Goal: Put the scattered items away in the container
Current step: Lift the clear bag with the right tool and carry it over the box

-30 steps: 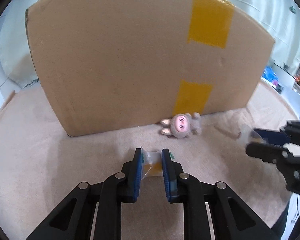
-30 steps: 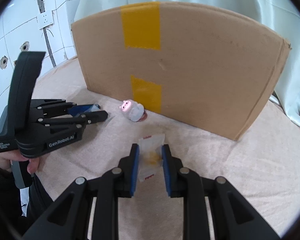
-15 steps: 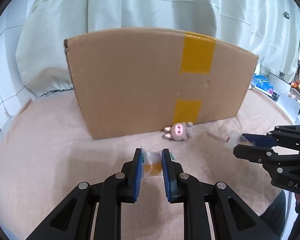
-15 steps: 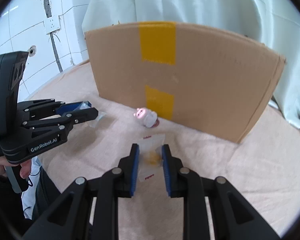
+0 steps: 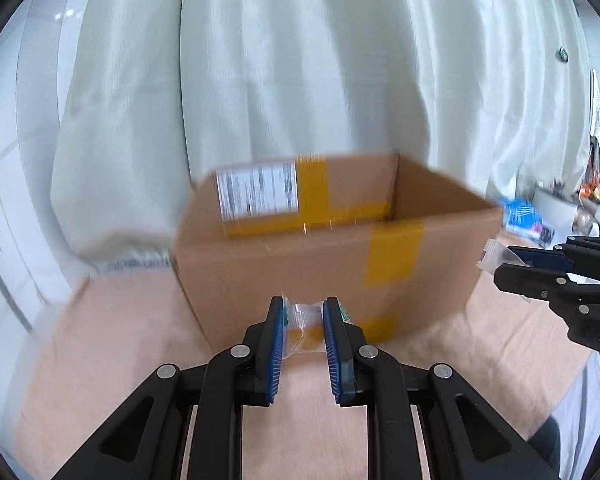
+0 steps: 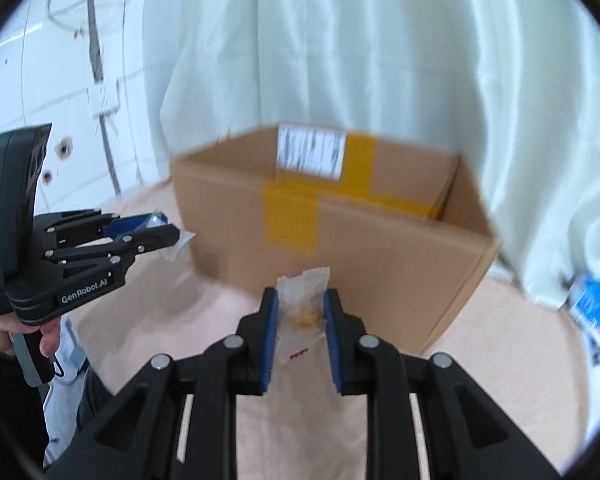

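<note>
On the left of the tan cloth-covered table [image 6: 147, 304], a person's hand [image 6: 3, 332] grips the handle of the left gripper [image 5: 303, 312], whose blue pads are pressed together on a small clear sachet [image 5: 302, 316] with something yellow inside, held clear of the cloth. Straight ahead and near both tools stands the open cardboard box [image 5: 283, 264], its near wall crossed by yellow tape [image 5: 394, 256] and a white printed label [image 5: 257, 192] stuck to the inside of its far wall; motion blur smears its edges. Further right, the right gripper [image 6: 301, 312] is likewise clamped on a clear packet [image 6: 304, 300] holding yellow crumbs, its top edge standing above the pads. Behind everything hangs a pale curtain [image 5: 300, 60]. At the far right edge lies a blue package [image 6: 594, 308], too blurred to identify.
</note>
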The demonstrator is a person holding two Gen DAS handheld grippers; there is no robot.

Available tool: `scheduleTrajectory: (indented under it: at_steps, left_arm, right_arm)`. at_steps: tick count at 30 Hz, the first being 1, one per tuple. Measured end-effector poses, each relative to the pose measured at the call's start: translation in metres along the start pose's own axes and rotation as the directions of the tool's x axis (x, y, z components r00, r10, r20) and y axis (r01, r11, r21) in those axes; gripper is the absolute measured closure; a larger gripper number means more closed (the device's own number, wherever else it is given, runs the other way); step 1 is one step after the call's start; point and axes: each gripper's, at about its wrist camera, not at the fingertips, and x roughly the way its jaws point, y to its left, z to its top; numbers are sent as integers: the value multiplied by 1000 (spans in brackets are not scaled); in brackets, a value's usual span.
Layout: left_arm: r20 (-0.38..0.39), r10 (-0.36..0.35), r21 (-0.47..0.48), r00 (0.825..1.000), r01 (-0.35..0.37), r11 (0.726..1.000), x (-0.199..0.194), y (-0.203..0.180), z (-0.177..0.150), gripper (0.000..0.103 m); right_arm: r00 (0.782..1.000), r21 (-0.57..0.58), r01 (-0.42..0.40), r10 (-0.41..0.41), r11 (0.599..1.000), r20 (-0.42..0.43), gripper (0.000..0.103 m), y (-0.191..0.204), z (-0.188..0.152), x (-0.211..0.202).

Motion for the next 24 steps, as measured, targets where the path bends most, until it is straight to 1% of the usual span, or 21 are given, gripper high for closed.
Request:
scheduleTrajectory:
  at_steps: [6,11,17,24]
  left_arm:
    - [66,14,31,998,-17,999,-2,8,63,83]
    - [81,11,32,997,-14,999,18,15,100,83]
    - [52,5,29,999,-6,1000,57,23,119,83]
    - [4,-7,27,1000,7,1000,98,30,111,83]
  right_arm:
    - [996,-8,38,-37,999,80,77,-17,54,-13]
    - [994,-8,59,-58,998,98,77,-29,85,-4]
    - [995,11,60,-61,998,75,77,-44,103,32]
    - [999,31,43,-44,999,32,77,-55,103,74]
